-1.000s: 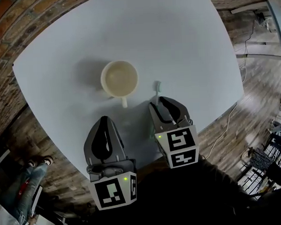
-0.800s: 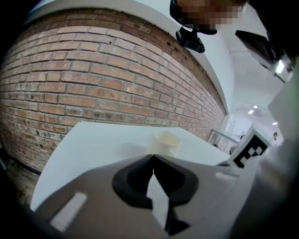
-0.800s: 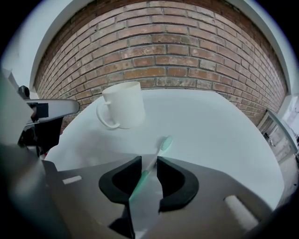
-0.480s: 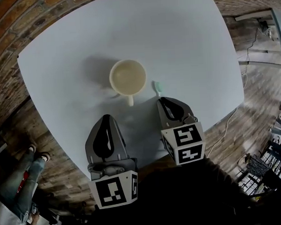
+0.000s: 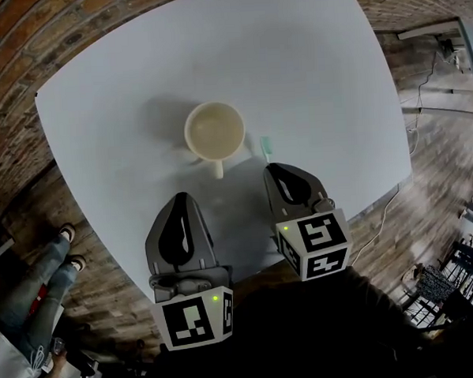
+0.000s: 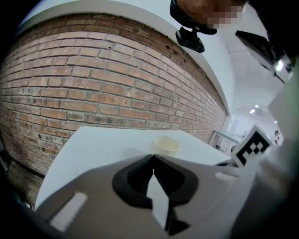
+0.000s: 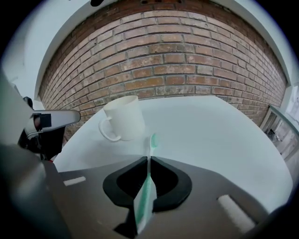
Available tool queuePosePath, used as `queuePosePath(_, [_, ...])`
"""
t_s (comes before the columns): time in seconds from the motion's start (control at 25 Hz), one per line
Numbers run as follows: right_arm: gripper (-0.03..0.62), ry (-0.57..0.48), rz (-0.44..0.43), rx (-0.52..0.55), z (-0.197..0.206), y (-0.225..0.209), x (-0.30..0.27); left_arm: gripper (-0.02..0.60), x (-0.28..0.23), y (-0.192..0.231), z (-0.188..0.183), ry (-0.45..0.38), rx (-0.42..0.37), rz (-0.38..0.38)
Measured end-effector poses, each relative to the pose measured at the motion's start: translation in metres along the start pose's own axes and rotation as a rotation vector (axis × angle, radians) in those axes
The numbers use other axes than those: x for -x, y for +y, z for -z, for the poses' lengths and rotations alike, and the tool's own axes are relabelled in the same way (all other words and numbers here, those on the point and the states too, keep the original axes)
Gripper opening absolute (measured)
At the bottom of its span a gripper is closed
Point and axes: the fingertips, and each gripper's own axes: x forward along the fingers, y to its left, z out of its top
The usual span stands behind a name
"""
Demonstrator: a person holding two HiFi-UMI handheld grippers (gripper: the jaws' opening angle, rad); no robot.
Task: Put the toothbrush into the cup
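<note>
Your toothbrush [image 7: 148, 172], slim mint-and-white plastic, sits at about 4 o'clock of the cup [image 7: 124, 119]. Your right claw [image 7: 147, 159] has just been closing and now pinches its handle, so the grasp looks made. Whether it's off the matte white tabletop [image 5: 310, 78], I can't quite tell. The cup is smooth, cream and round. Your left claw [image 6: 153, 158] is pressed together, empty.

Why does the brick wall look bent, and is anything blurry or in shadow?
Right gripper view: the wide lens bows the brick wall into an arch, and the toothbrush near the lens looks soft. Left gripper view: same bowing. Head view: the table bulges at its edges; the cup throws a faint shadow to its left.
</note>
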Motion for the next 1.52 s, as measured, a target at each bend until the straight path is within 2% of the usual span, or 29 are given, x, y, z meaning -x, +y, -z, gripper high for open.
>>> queuePosePath(0.56, [0.025, -0.191, -0.025, 0.003, -0.047, -0.004, 0.033, 0.008, 0.008, -0.022, -0.031, -0.064, -0.047, 0.011])
queuePosePath(1.16, [0.025, -0.389, -0.107, 0.058, -0.102, 0.009, 0.091, 0.008, 0.036, -0.052, -0.071, -0.159, -0.093, 0.003])
queuePosePath(1.52, [0.025, -0.512, -0.195, 0.117, -0.138, 0.027, 0.136, 0.008, 0.059, -0.078, -0.094, -0.197, -0.089, 0.002])
